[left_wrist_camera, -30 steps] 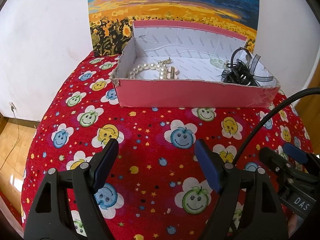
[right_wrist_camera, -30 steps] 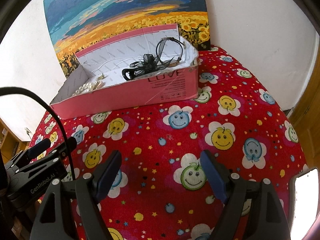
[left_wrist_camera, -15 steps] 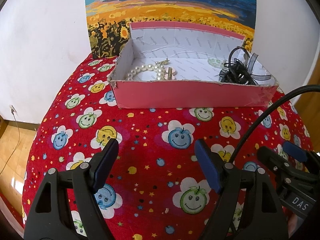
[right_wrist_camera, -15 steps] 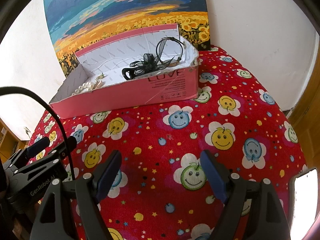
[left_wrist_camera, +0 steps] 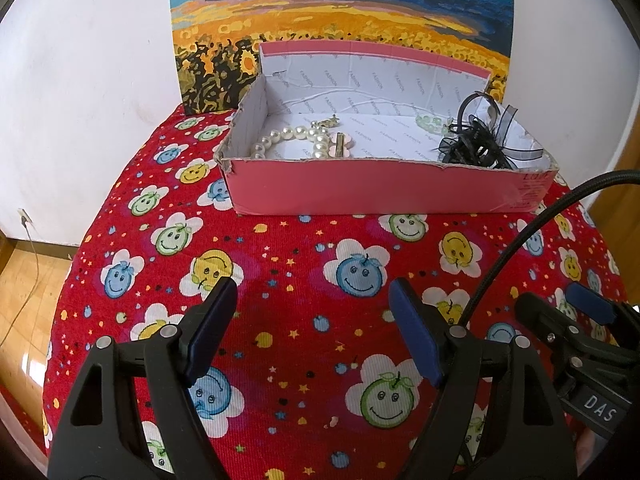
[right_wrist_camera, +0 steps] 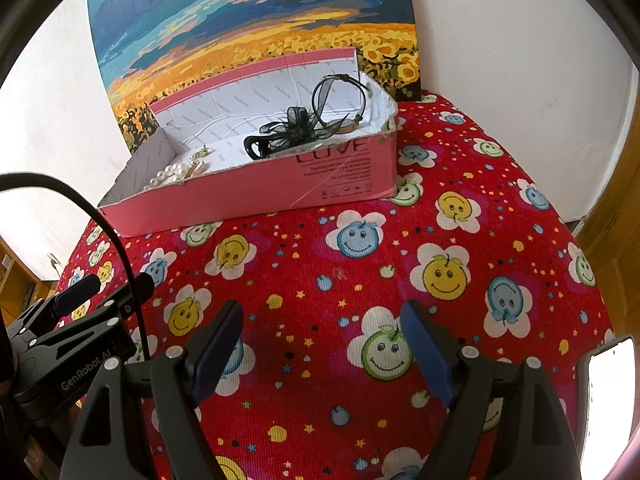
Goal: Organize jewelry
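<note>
A pink cardboard box [left_wrist_camera: 384, 192] [right_wrist_camera: 256, 196] stands at the far side of the table. Inside lie a pearl necklace [left_wrist_camera: 294, 138] [right_wrist_camera: 170, 172] at the left, a pale green bead bracelet [left_wrist_camera: 430, 123] toward the back right, and a black ribbon headpiece [left_wrist_camera: 476, 144] [right_wrist_camera: 292, 130] at the right. My left gripper [left_wrist_camera: 312, 330] is open and empty, low over the cloth well short of the box. My right gripper [right_wrist_camera: 322, 348] is open and empty, also short of the box. Each gripper shows in the other's view, the right one [left_wrist_camera: 576, 312] and the left one [right_wrist_camera: 104, 288].
The table wears a red cloth [left_wrist_camera: 304, 264] with smiley-face flowers. A sunflower painting [left_wrist_camera: 340, 16] leans on the white wall behind the box. A black cable [left_wrist_camera: 532, 232] arcs at the right. A lit phone screen [right_wrist_camera: 608, 392] sits at the lower right edge.
The left gripper has pulled back slightly and risen, so the box sits lower and farther in its view. The right gripper has barely moved. Both stay open.
</note>
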A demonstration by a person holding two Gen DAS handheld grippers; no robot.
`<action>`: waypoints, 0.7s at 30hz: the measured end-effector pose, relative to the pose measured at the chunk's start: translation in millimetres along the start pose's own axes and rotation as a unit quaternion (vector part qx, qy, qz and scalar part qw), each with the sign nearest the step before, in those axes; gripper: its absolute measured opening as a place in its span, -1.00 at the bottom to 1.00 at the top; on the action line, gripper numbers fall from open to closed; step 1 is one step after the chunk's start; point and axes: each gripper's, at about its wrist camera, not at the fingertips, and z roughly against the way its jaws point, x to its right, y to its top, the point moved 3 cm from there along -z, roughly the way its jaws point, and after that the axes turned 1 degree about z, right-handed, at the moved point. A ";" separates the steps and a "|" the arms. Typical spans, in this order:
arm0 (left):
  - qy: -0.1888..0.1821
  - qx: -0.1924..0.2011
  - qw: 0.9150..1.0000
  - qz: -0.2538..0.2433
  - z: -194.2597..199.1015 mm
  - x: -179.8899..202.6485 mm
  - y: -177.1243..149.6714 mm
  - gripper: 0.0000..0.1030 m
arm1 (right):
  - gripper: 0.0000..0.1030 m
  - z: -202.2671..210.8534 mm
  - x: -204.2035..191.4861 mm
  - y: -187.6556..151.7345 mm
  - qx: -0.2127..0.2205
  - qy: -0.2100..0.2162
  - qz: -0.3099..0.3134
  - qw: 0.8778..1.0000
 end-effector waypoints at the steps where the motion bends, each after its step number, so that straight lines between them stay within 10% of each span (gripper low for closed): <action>1: 0.000 0.000 1.000 0.000 -0.5 0.1 -0.3 0.49 | 0.61 0.1 -0.1 0.0 0.000 0.000 0.000 1.000; 21: -0.001 0.000 1.000 0.000 -1.0 0.9 -1.2 0.49 | 0.60 0.8 2.7 -0.2 0.002 -0.011 -0.001 1.000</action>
